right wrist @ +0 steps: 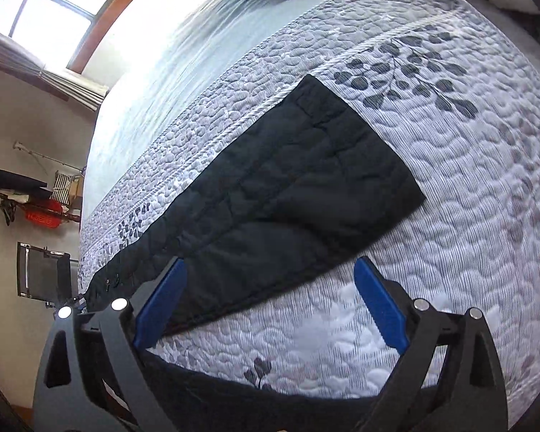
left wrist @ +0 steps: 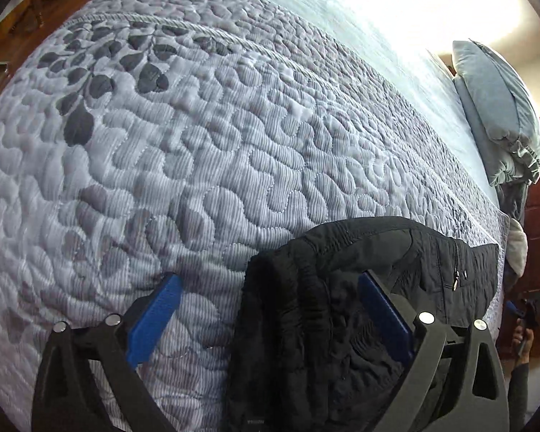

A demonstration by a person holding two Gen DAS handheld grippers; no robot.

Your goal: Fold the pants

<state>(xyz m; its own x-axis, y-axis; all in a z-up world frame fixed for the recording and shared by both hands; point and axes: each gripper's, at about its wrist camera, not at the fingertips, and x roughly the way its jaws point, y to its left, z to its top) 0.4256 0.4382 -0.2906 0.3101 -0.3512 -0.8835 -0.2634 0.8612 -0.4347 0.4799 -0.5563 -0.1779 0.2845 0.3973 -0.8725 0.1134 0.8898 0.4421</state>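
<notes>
Daylight from a window washes over a wide bed covered by a grey-and-white quilted bedspread (left wrist: pixel 183 151) stitched in pebble shapes and printed with dark leaf sprigs; a grey-blue pillow (left wrist: pixel 496 108) sits at its far end.

Black quilted padded pants (right wrist: pixel 270 187) lie flat on the bedspread. In the right wrist view they stretch away from the right gripper (right wrist: pixel 270 302), running ahead and off to its left, with the squared far end well ahead of the fingertips; the near edge passes just under the left blue pad (right wrist: pixel 160 302). The right gripper's jaws stand wide apart and nothing is pinched between them, only cloth and bedspread showing below.

In the left wrist view the left gripper (left wrist: pixel 270 320) is likewise spread wide and empty. A bunched, gathered part of the pants (left wrist: pixel 306 324) lies between its fingers and towards the right one, with a zip (left wrist: pixel 456 270) showing beyond the right pad. No pad presses on the fabric. Far to its right, a hand (left wrist: pixel 523 334) holds the other tool.

The garment looks soft, thick and light, likely to sag and drape when lifted but to hold a fold through its padding. Its smooth shell may slip, so a pinch should probably take both layers at an edge or corner: the waistband side near the zip for one gripper, the hem end for the other.
</notes>
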